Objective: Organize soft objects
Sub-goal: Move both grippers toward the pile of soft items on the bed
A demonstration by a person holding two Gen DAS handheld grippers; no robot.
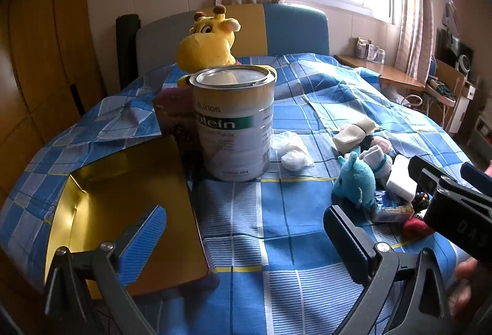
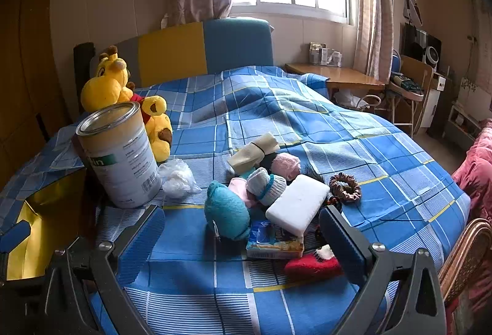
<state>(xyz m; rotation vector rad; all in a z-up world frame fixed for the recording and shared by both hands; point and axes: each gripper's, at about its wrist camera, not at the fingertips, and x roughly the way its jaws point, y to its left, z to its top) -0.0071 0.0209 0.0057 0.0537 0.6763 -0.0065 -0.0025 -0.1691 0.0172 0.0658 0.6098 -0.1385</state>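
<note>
Both the left gripper [image 1: 246, 242] and right gripper [image 2: 243, 239] gape wide, holding nothing. Protein tin [image 1: 235, 123] stands at eleven o'clock of the blue plush [image 2: 226, 212]; white sponge [image 2: 298, 204] lies at three.

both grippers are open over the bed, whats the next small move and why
Probably ease the right gripper forward and down onto the teal plush. It is open and empty, the plush lies nearest between its fingers at the front of the pile, and the gold box sits open on the left.
</note>
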